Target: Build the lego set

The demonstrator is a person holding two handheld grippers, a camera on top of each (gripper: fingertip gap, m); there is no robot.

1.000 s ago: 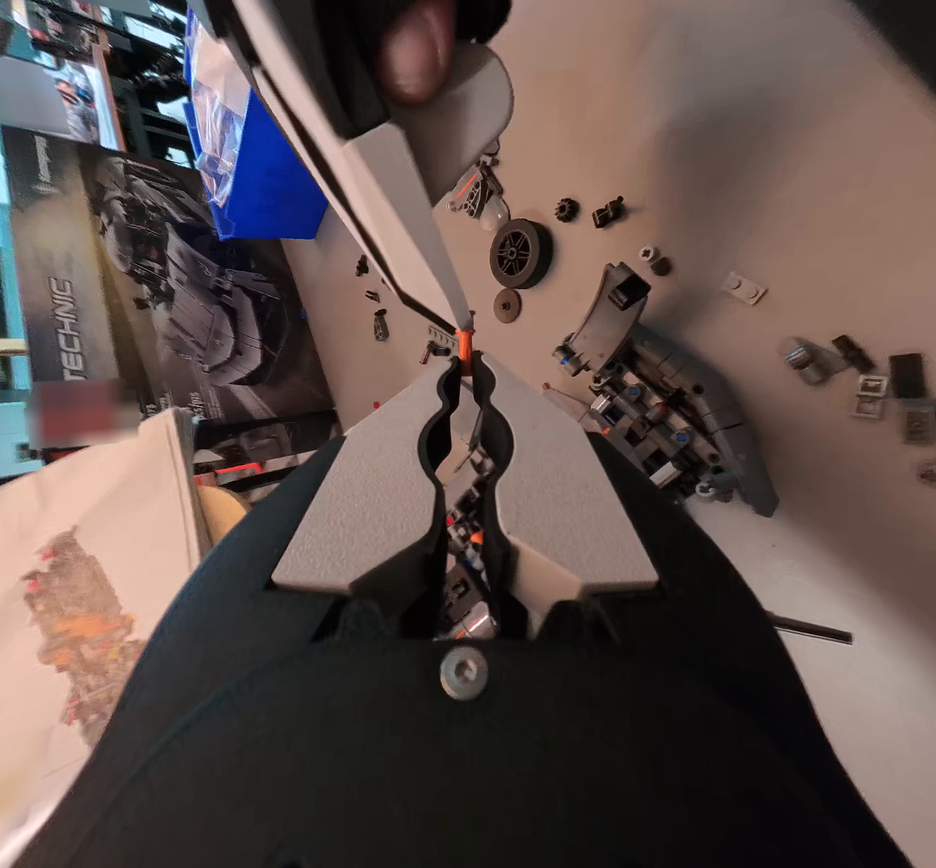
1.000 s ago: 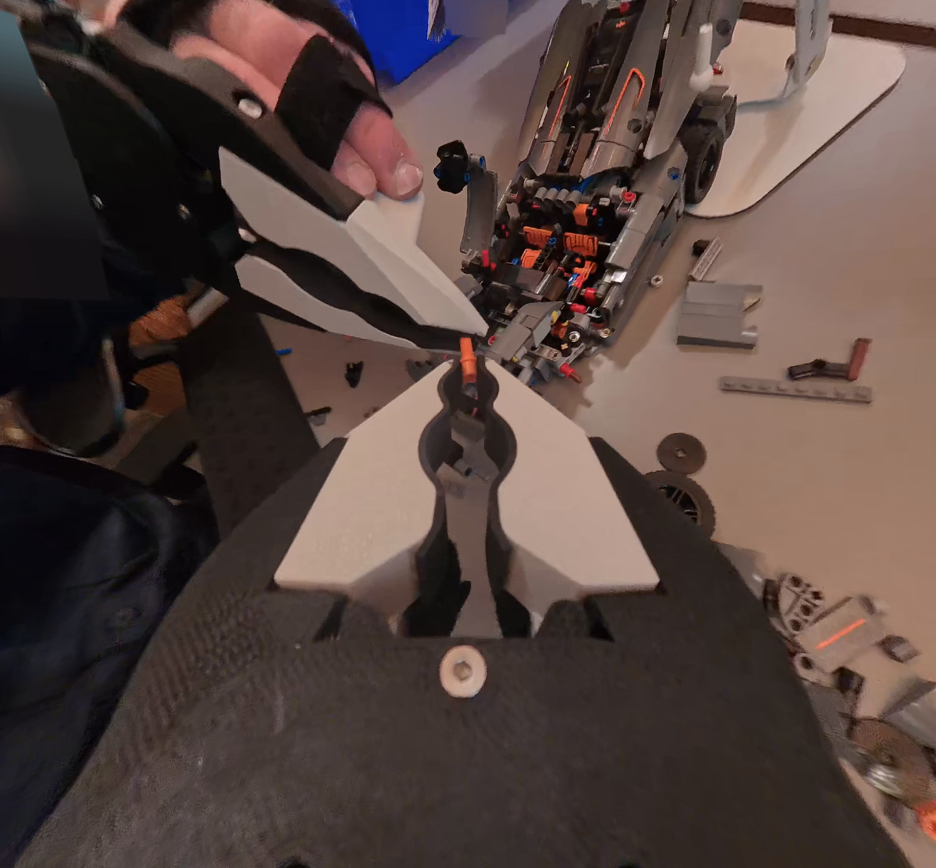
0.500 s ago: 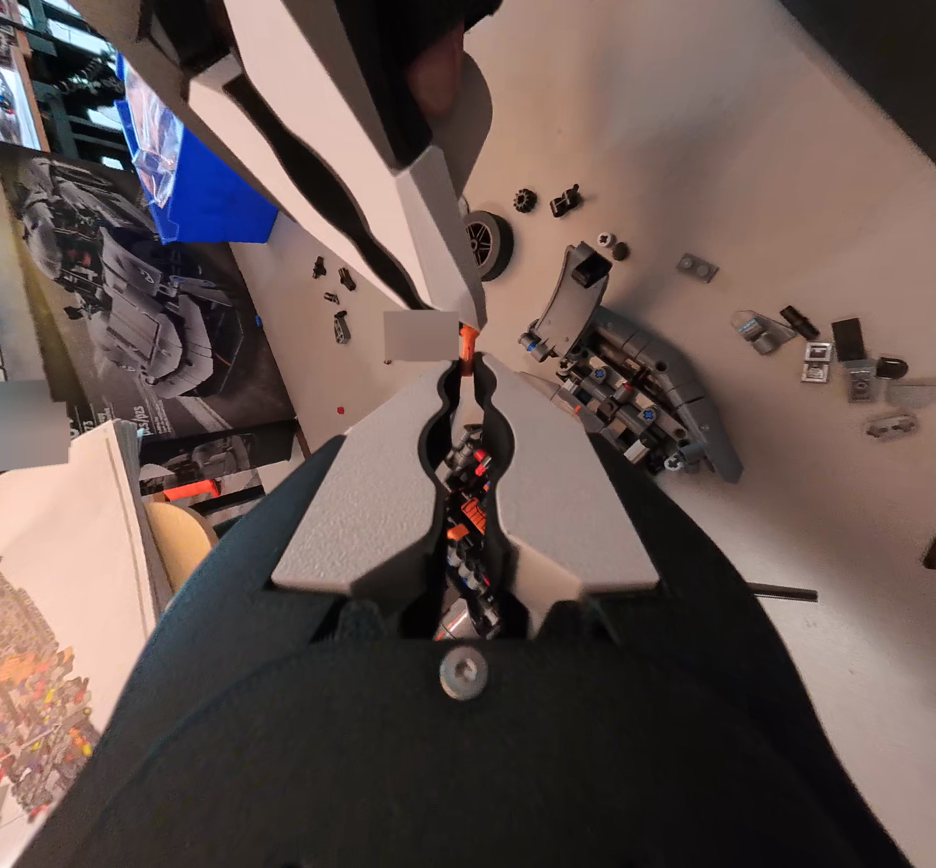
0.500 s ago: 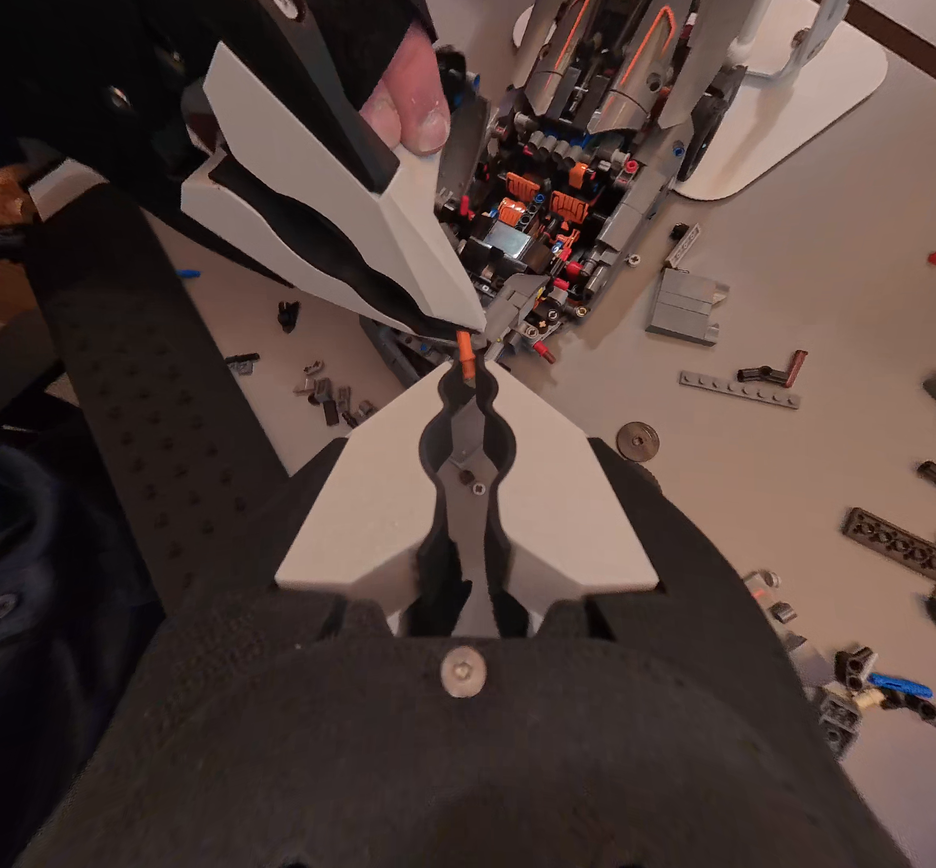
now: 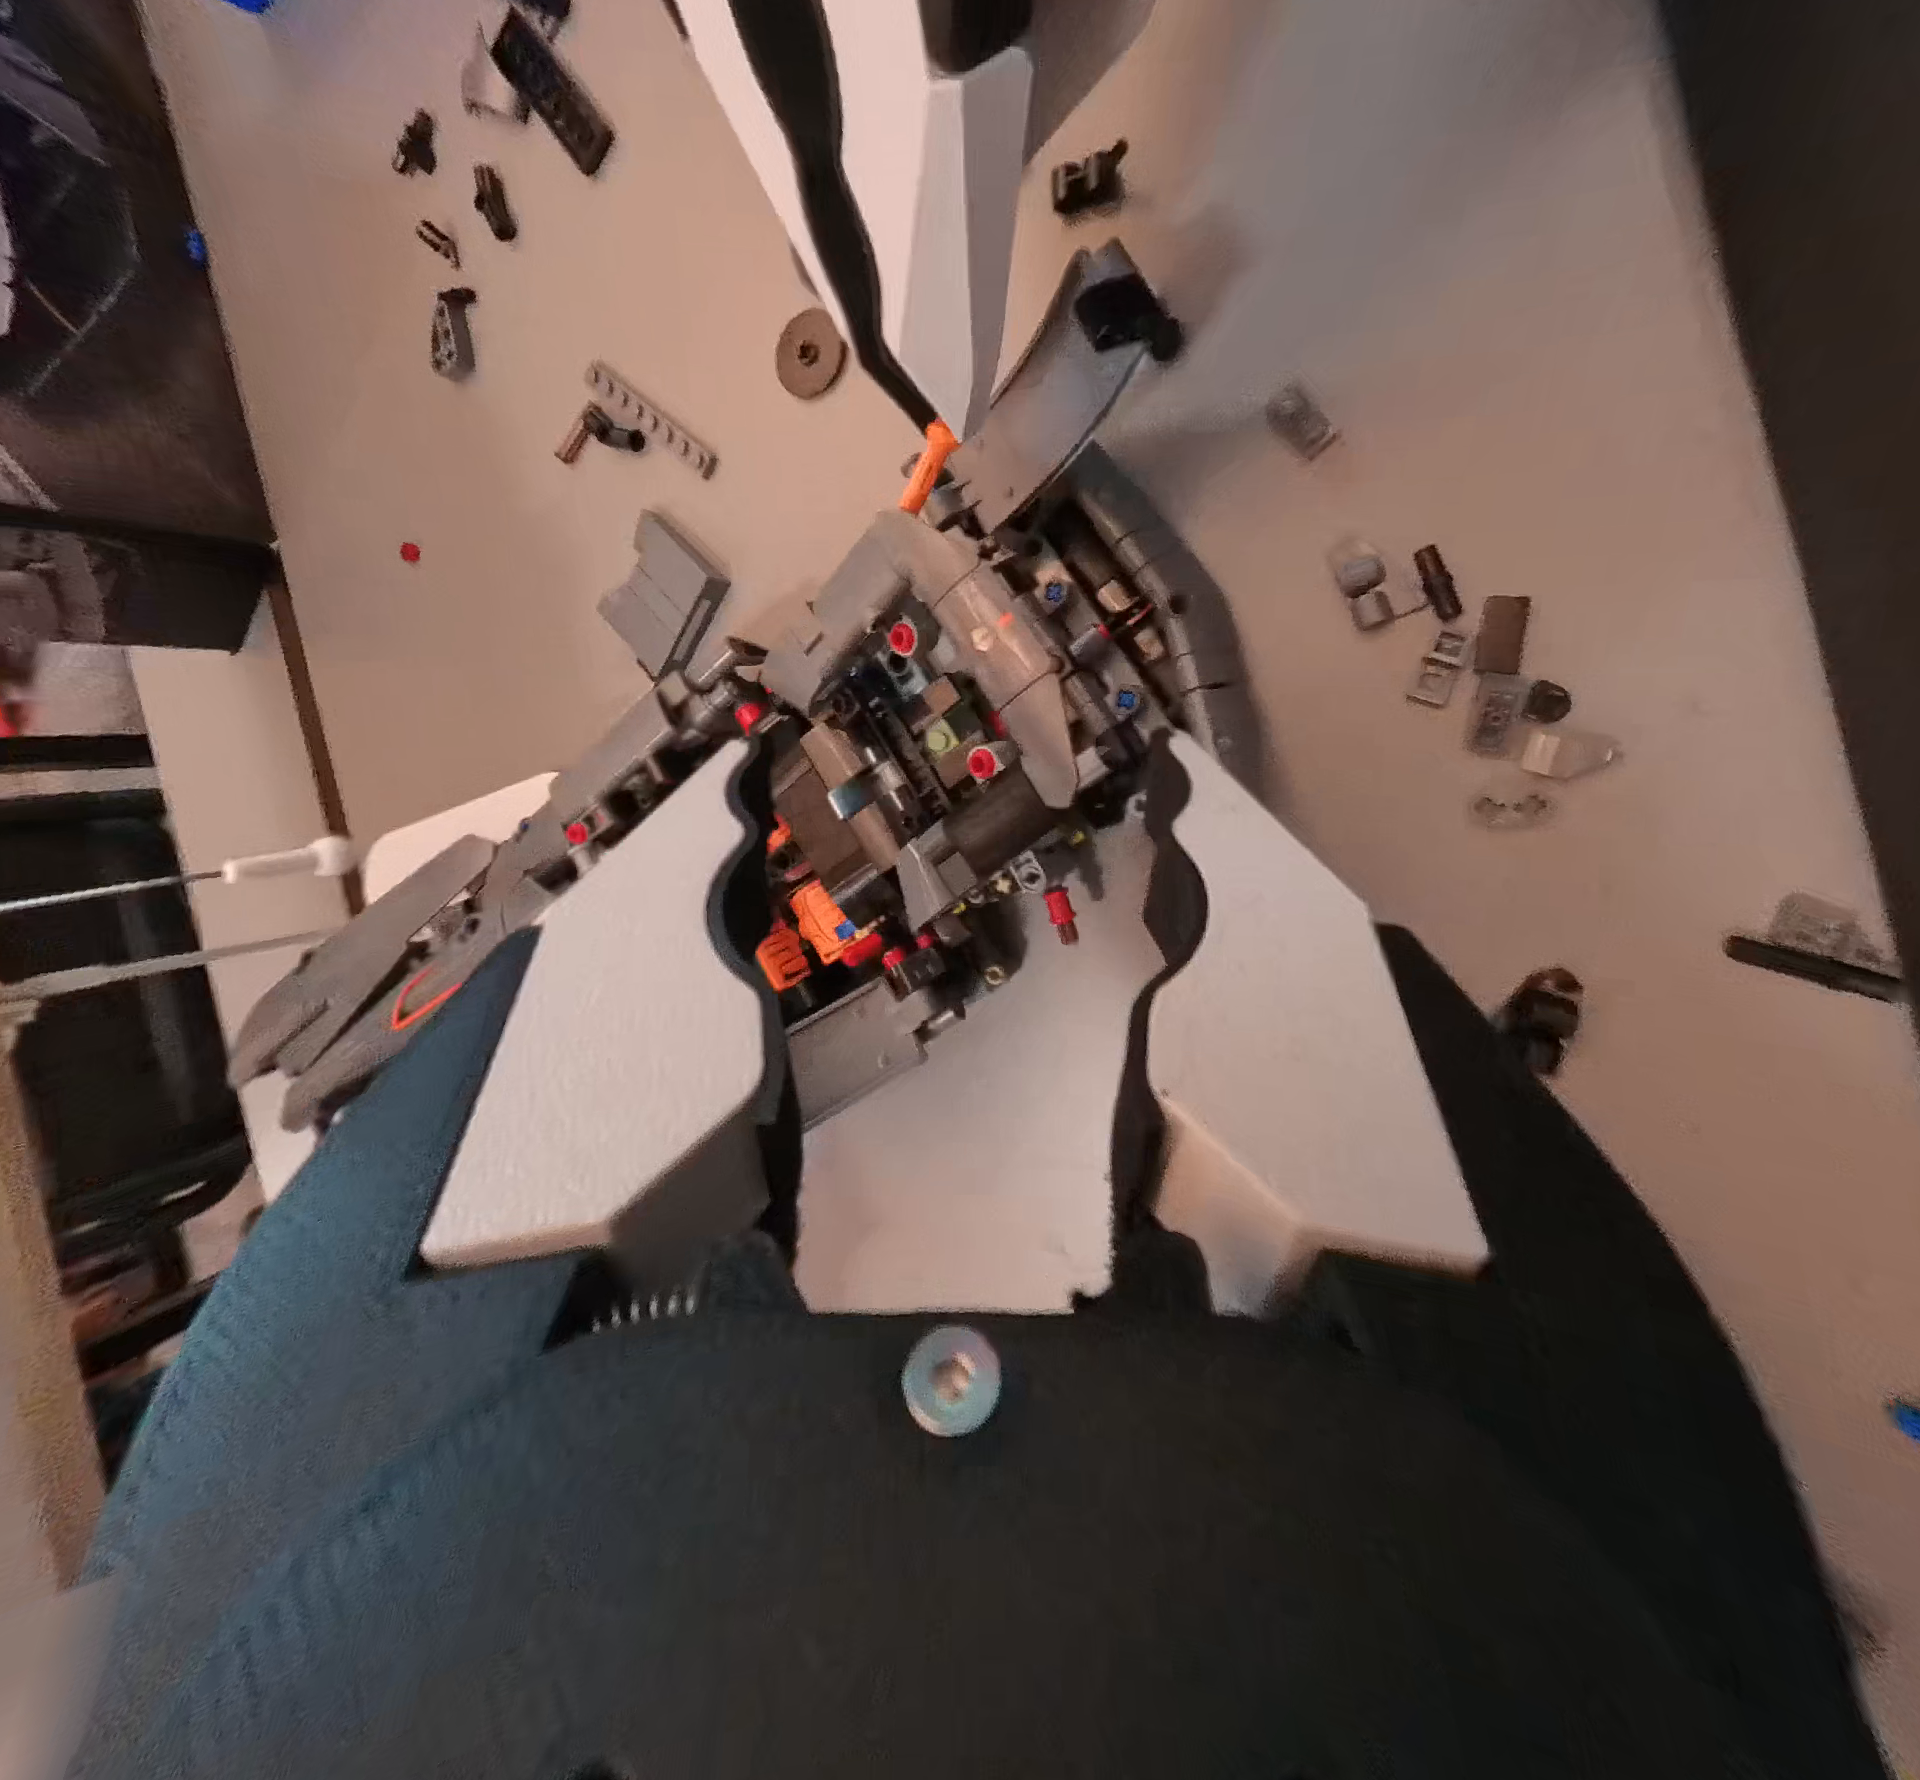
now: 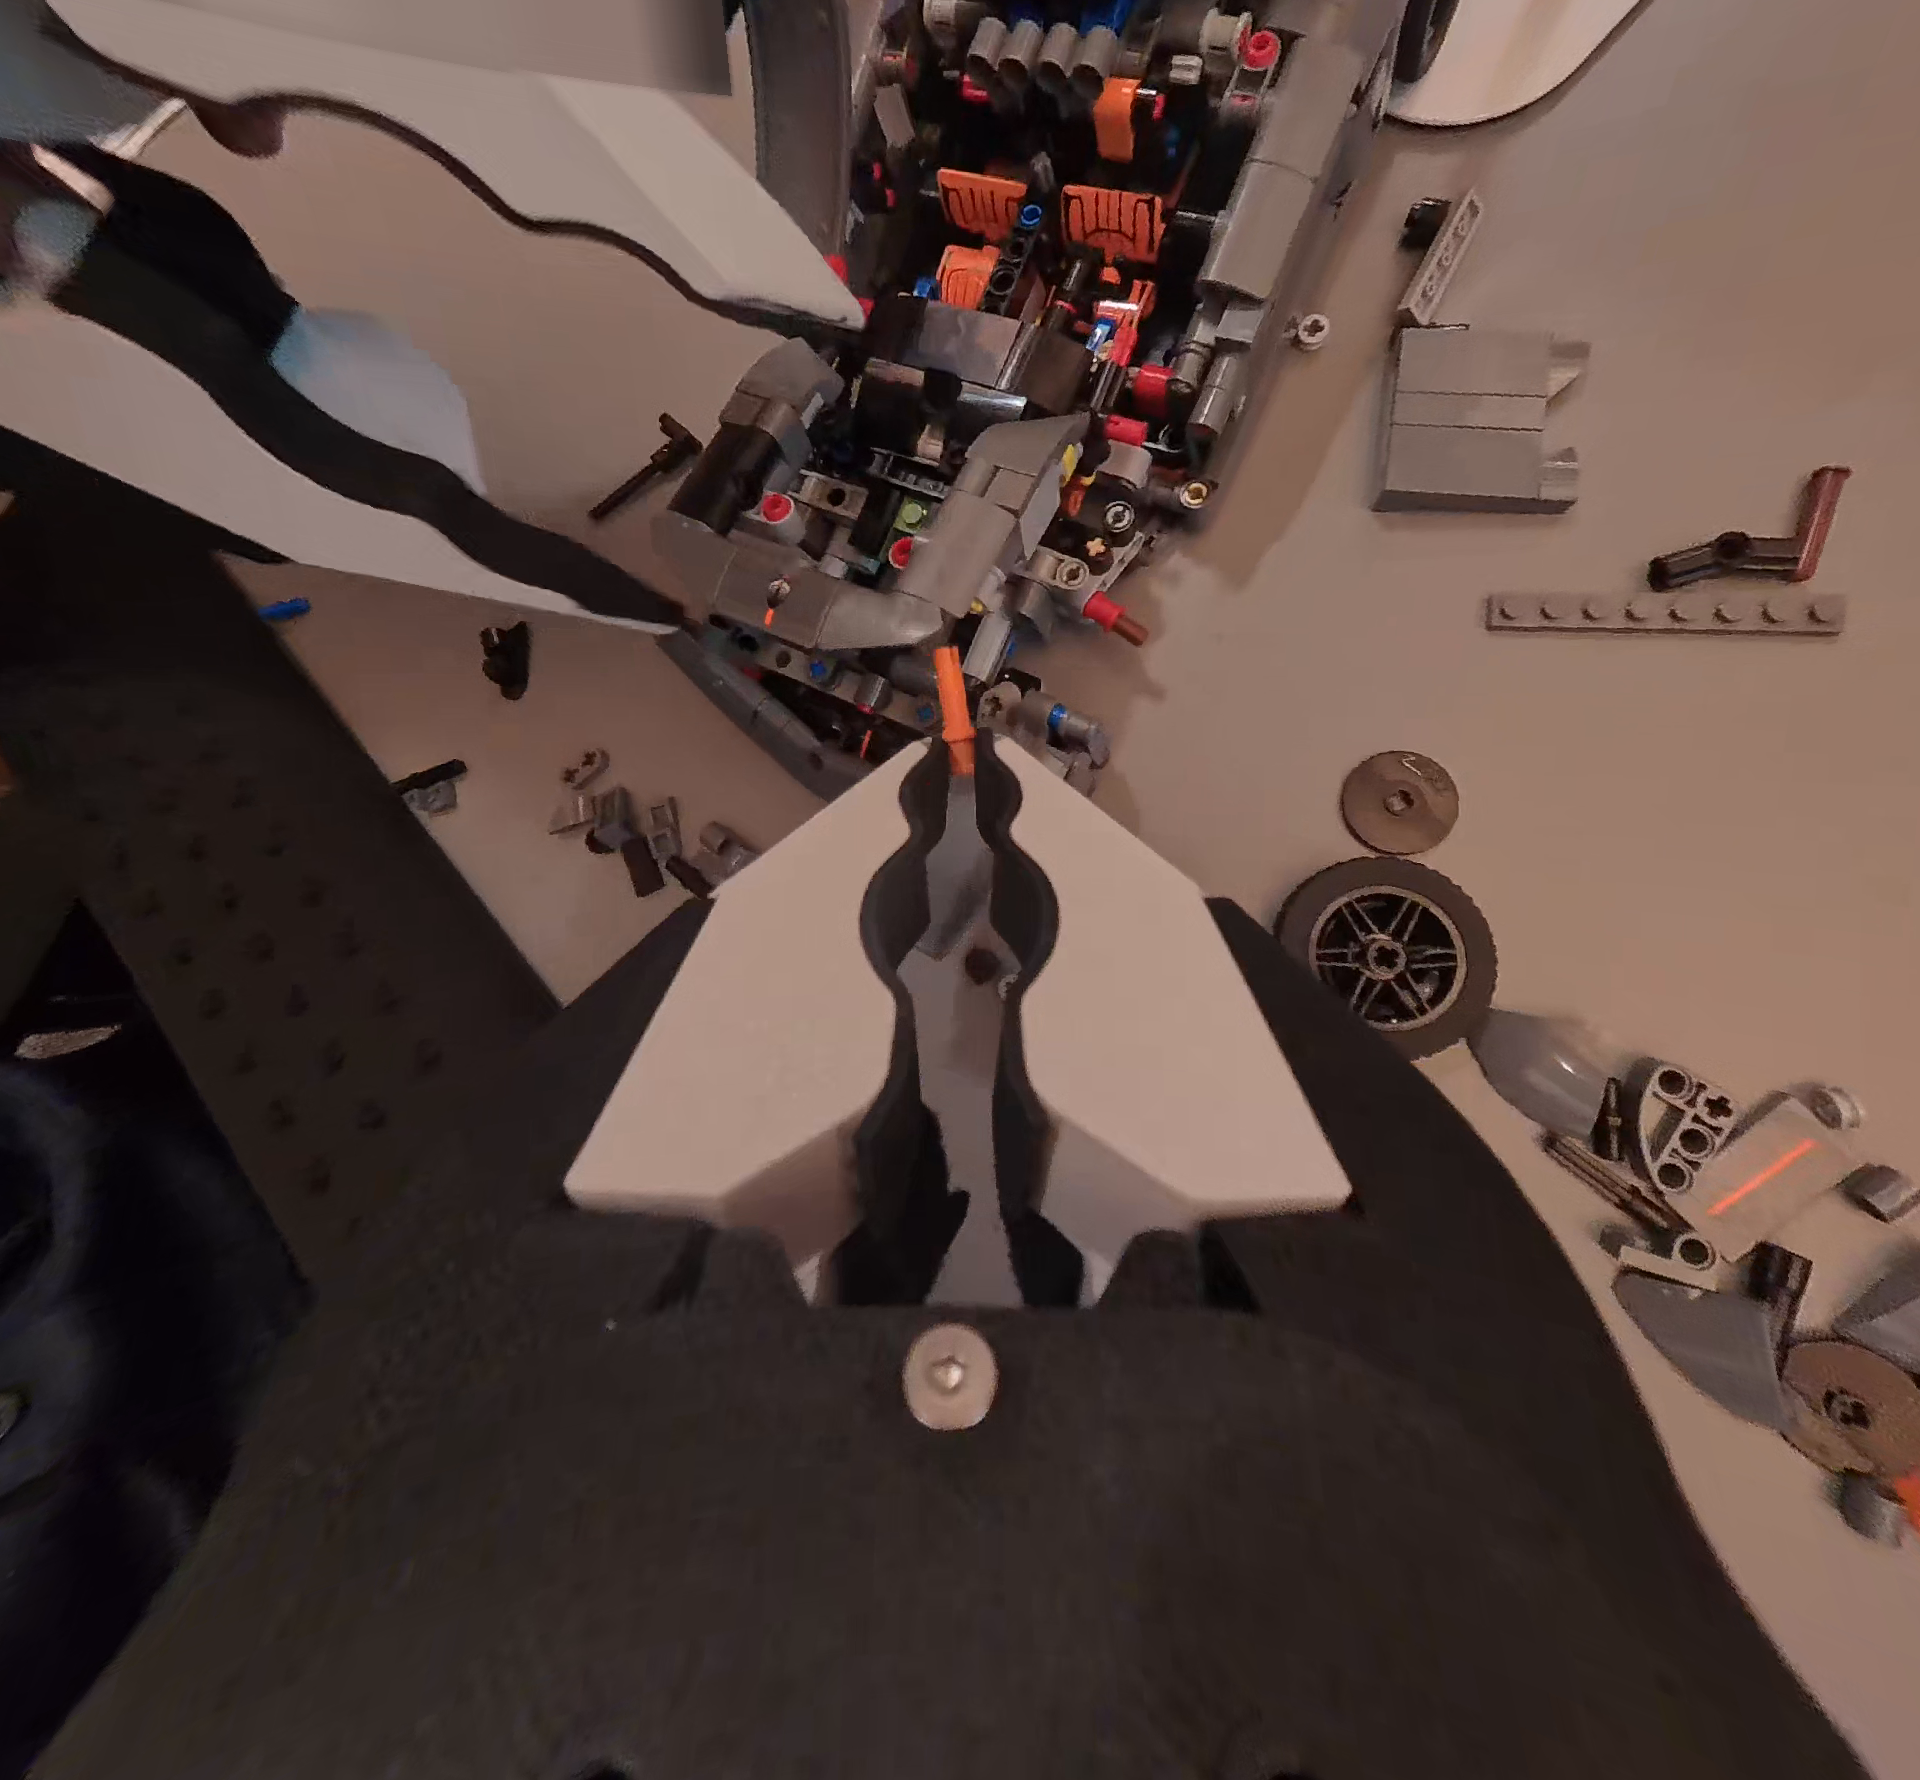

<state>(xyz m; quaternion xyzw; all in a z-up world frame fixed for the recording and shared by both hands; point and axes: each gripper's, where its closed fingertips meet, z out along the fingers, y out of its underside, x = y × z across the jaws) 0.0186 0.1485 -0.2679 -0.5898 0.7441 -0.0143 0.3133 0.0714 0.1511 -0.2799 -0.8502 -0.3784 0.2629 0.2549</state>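
Left claw [image 5: 951, 764] spread wide over lego car [image 5: 935, 691], right claw [image 6: 956, 754] pinching orange pin [image 6: 952, 707]

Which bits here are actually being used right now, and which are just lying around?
In use:
- orange pin, pinched in the right hand-held gripper
- grey car model
- left hand-held gripper, open over the model

Lying about:
- spoked wheel
- dark disc
- long grey plate
- grey panel

Orange pin [image 6: 951, 710] points at the grey car model [image 6: 1049, 328].
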